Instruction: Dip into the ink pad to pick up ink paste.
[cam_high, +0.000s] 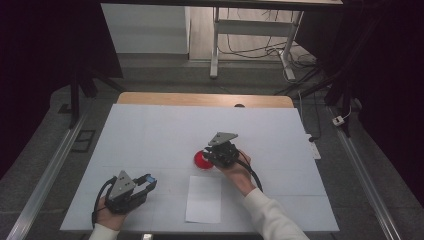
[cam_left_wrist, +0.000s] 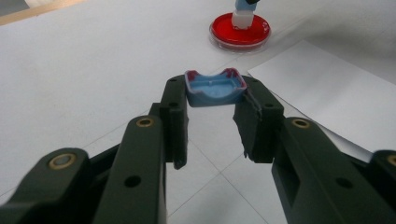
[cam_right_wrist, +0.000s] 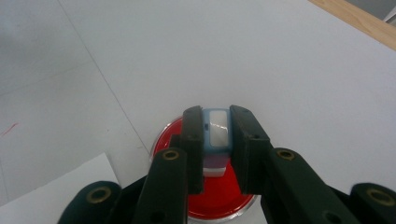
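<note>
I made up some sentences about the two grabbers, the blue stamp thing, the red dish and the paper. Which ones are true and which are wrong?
1. The right gripper clamps a small blue block with a white face. True.
2. That block is over the round red ink dish. True.
3. The left gripper is empty. False: it holds a small blue tray-shaped cap.
4. The white paper sheet lies under the dish. False: it lies beside it, nearer the person.

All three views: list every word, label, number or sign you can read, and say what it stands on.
None can be read. The white paper sheet is blank, and the blue stamp, its blue cap and the red ink pad show no lettering.
</note>
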